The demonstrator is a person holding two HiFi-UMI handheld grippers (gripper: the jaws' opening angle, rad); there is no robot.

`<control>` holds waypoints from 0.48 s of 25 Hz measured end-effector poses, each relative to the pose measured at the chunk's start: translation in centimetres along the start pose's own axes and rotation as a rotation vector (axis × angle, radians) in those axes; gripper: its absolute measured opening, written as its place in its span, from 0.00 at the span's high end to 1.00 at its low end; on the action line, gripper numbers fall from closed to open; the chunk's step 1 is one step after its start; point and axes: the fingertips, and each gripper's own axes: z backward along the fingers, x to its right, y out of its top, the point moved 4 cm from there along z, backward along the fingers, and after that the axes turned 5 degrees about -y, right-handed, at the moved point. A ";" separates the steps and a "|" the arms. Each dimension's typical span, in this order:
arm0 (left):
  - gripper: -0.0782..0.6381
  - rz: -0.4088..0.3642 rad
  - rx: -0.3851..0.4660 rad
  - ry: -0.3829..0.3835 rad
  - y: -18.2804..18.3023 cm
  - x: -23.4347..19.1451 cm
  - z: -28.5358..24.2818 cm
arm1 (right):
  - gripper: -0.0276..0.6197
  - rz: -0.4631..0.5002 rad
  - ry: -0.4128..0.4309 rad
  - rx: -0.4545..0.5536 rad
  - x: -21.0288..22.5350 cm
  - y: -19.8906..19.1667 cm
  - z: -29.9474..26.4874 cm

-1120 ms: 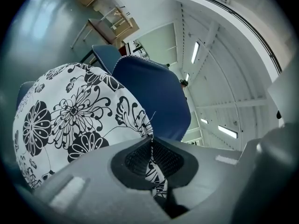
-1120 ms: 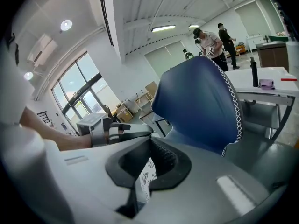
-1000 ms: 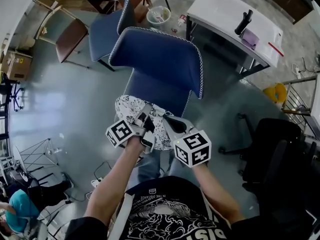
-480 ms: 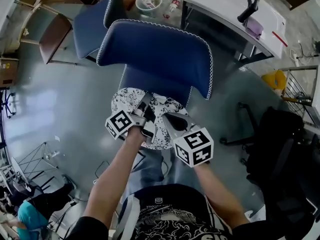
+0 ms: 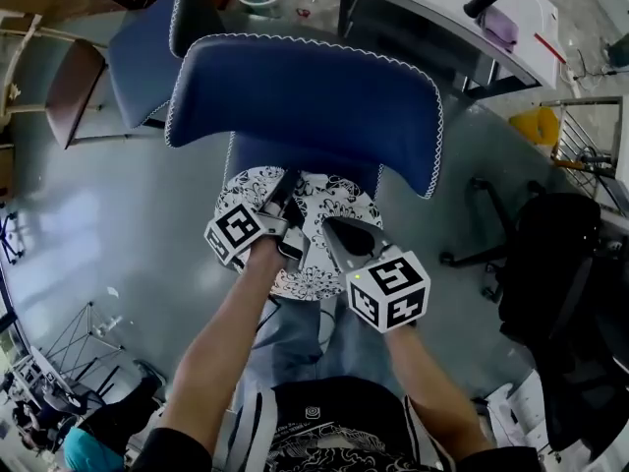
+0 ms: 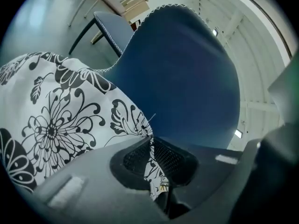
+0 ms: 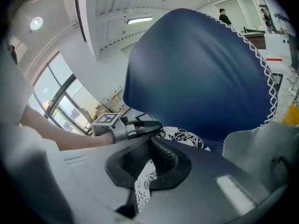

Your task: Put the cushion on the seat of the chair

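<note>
A round white cushion (image 5: 319, 200) with black flower print lies low over the blue chair's seat (image 5: 257, 153), in front of the curved blue backrest (image 5: 305, 96). My left gripper (image 5: 288, 187) grips the cushion's near left edge. Its jaws are opening, with a fold of the printed cloth (image 6: 51, 125) still pinched between them at the left gripper (image 6: 150, 143). My right gripper (image 5: 329, 226) is shut on the near right edge, and cloth shows between its pads at the right gripper (image 7: 150, 146). The backrest (image 7: 196, 73) fills both gripper views.
A second blue chair (image 5: 142, 52) and a brown chair (image 5: 69, 77) stand at the far left. A white table (image 5: 442, 18) is at the far right, a black office chair (image 5: 560, 264) at the right. The grey floor surrounds the chair.
Both grippers have sunk toward the chair with the cushion. It now spreads wider and lower over the seat, and the backrest looms larger.
</note>
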 end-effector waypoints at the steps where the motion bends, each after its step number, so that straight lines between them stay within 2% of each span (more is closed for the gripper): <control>1: 0.85 -0.004 -0.009 0.004 0.2 -0.3 -0.3 | 0.96 -0.007 -0.008 -0.001 0.1 -0.1 -0.2; 7: 0.82 -0.027 -0.044 0.022 1.1 -1.9 -1.5 | 0.96 -0.031 -0.032 -0.012 0.3 -1.1 -1.2; 12: 0.73 -0.057 -0.077 0.008 0.9 -1.9 -1.8 | 0.96 -0.024 -0.026 -0.037 0.1 -1.7 -1.5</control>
